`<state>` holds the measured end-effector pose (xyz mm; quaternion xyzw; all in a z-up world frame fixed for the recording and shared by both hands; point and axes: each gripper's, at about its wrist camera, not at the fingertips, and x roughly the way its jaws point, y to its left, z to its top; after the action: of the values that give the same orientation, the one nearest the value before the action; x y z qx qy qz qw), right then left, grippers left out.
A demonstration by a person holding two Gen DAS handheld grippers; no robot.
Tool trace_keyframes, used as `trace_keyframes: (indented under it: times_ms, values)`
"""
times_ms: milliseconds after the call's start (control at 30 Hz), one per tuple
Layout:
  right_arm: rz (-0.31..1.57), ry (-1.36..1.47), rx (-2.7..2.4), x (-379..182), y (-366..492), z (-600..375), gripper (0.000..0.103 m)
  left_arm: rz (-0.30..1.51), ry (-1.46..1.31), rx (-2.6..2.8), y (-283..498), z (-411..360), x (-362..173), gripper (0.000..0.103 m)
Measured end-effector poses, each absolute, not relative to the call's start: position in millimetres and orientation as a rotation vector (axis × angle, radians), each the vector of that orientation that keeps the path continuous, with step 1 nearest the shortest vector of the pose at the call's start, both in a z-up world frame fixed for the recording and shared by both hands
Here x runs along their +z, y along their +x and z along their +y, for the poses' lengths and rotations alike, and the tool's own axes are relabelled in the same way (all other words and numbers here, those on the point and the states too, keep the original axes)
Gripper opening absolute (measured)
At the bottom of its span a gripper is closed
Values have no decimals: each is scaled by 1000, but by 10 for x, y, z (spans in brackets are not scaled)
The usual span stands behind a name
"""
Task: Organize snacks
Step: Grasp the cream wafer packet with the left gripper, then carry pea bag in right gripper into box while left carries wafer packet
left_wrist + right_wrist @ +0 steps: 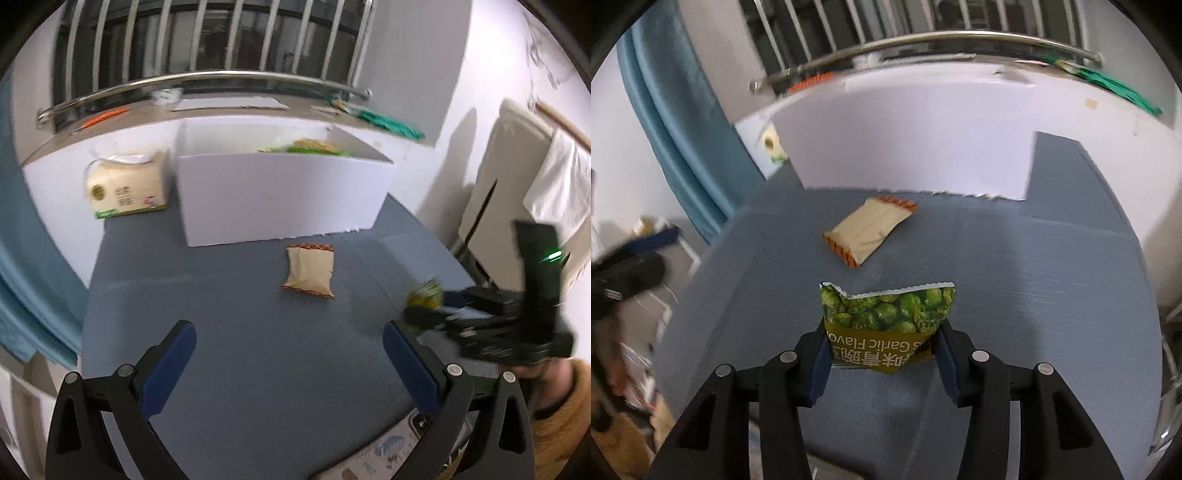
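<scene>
A green garlic pea packet [886, 317] stands between the blue pads of my right gripper [882, 347], which is shut on its lower sides. In the left wrist view that packet [424, 293] shows blurred at the tip of the right gripper [417, 314]. A beige snack packet with orange edges [310, 271] [870, 229] lies flat on the blue-grey table, in front of the white box [284, 195] [916, 147]. Green and yellow snacks [310, 147] lie inside the box. My left gripper [291, 354] hangs open over bare table, short of the beige packet.
A tissue pack [127, 186] sits left of the box against the white ledge. A windowsill with a metal rail [203, 79] runs behind. A blue curtain [679, 122] hangs left. A patterned item [384, 450] lies at the table's near edge. A person's orange sleeve [565, 424] is at right.
</scene>
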<state>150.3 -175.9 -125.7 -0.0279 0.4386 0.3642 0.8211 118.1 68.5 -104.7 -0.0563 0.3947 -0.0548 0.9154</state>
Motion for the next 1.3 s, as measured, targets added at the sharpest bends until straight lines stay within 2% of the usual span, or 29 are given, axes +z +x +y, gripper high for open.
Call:
trace_keyframes:
  times_ms: [400,600,667,700,733,967,1300]
  values:
    - [848,92,692,-890,1346,-2541,53,980,15,-167,2276,198,-1453,103]
    - [847,122,672,-889,1340,-2729,53,1034,58,-168,2512,120,-1636,101]
    - [850,131,667,-900,1347,-2763,53,1051,50,-182,2550,118,-1680,84]
    - [851,133,667,-905,1349,-2768,53,1064,40,-191,2568,122,-1714,63]
    - [853,134,668,-907,1351,-2768,53,1045,54,-181,2565,124,-1700,49]
    - [845,131,681,-892,1348,-2734,53,986,-12,-212,2326,231,-1518,48]
    - [774,81,781,-617,1590,-2369,53,680,-136,-188,1978,737,-343,48]
